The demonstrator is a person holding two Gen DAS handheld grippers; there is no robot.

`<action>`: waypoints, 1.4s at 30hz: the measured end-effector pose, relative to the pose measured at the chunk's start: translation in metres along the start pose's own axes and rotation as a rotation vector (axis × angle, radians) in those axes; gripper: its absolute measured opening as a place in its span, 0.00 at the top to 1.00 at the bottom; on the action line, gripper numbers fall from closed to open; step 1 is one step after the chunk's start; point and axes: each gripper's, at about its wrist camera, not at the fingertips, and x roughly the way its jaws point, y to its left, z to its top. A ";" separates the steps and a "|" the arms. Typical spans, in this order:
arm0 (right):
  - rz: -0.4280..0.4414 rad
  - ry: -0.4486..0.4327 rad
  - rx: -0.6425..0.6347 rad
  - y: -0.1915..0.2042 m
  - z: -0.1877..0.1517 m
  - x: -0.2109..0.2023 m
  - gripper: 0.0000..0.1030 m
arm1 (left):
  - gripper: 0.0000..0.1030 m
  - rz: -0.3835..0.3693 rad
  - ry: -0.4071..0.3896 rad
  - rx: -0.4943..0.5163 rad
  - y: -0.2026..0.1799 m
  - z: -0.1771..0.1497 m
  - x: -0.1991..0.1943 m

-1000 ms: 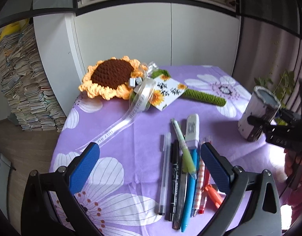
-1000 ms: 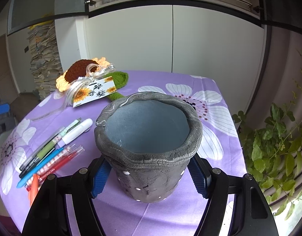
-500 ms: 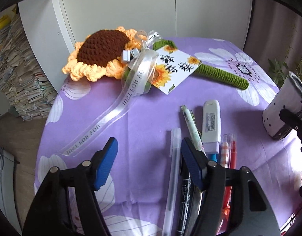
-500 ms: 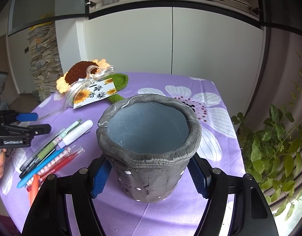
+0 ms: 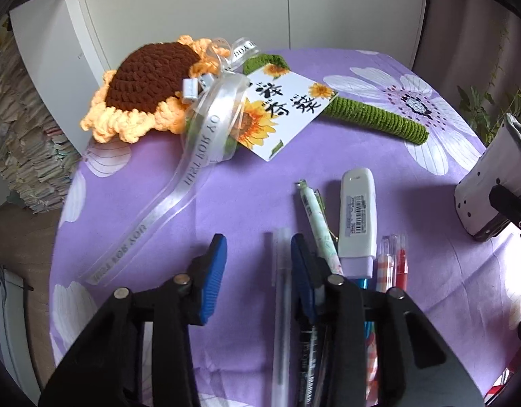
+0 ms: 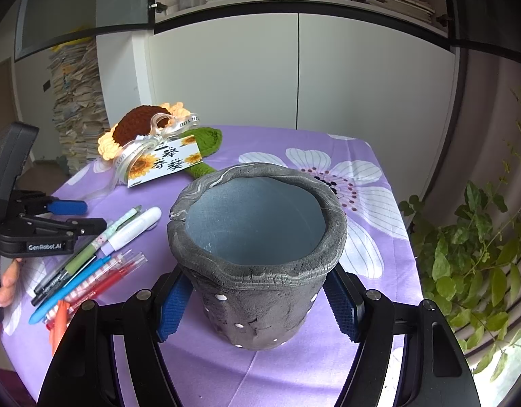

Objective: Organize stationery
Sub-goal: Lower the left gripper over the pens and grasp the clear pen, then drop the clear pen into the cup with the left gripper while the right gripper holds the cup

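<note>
Several pens lie side by side on the purple flowered tablecloth. A clear pen lies between the fingers of my left gripper, which is open and partly closed around it. To its right lie a black marker, a pale green pen, a white-capped marker and red pens. My right gripper is shut on a grey empty pen holder, which stands on the cloth; it also shows in the left wrist view.
A crocheted sunflower with ribbon, a card and a green stem lies at the back of the table. White cabinets stand behind. A plant grows off the right edge. Paper stacks stand left.
My left gripper has moved forward and down to the pens and narrowed its jaws around the clear pen. The right gripper and the pen holder have not moved.
</note>
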 end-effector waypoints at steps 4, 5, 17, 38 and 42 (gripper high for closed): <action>-0.001 -0.002 0.001 0.000 0.000 -0.001 0.29 | 0.68 -0.013 0.018 -0.013 0.002 0.001 0.003; 0.000 -0.003 0.001 0.000 0.000 -0.001 0.29 | 0.69 -0.025 0.024 -0.021 0.003 0.002 0.003; -0.004 -0.007 0.002 -0.001 0.000 -0.001 0.29 | 0.90 -0.117 -0.027 -0.088 0.019 -0.007 -0.025; -0.011 -0.014 -0.009 0.002 0.000 -0.003 0.29 | 0.90 -0.248 -0.464 0.064 -0.033 0.044 -0.179; -0.023 -0.015 -0.024 0.005 -0.001 -0.002 0.29 | 0.90 -0.311 -0.538 0.102 -0.055 0.064 -0.195</action>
